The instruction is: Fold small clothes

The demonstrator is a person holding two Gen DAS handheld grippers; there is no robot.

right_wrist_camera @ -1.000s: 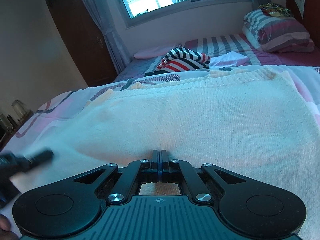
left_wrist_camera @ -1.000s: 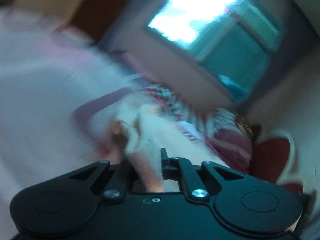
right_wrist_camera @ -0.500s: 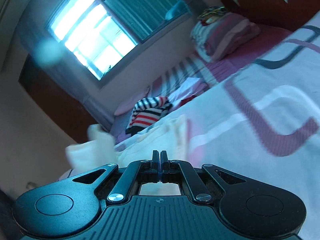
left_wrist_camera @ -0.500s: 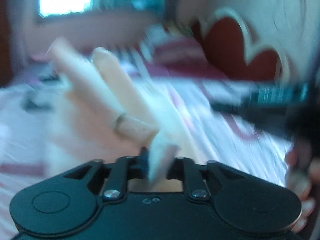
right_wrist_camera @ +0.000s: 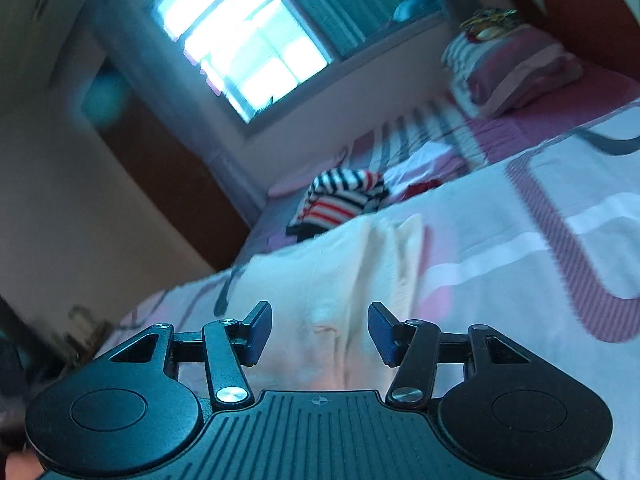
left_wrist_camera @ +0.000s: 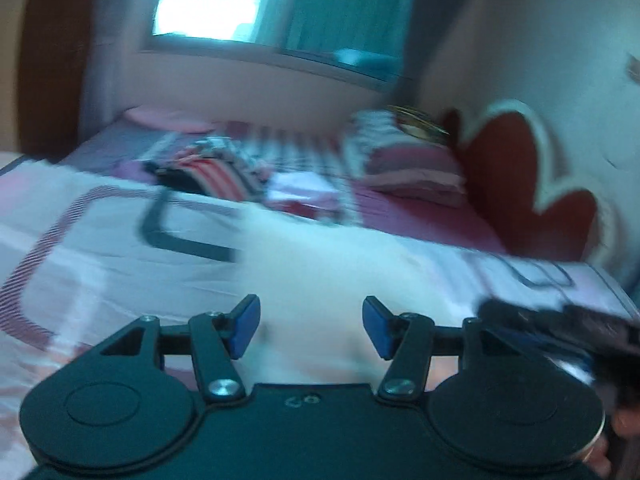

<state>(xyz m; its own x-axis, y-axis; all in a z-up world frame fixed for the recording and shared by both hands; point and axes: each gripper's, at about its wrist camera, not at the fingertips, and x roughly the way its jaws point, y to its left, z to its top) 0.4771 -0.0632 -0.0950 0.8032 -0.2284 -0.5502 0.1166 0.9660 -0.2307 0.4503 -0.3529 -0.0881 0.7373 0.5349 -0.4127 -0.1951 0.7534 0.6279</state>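
Cream knit sweater (right_wrist_camera: 340, 280), folded lengthwise into a narrow band, lying flat on the patterned bedspread (right_wrist_camera: 520, 260); soft ridges along the top layer. Blurred white in the left wrist view (left_wrist_camera: 320, 264).

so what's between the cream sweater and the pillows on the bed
In the right wrist view, a striped garment and a small white cloth lie on the striped sheet between the sweater and the pillows; the left view is blurred.
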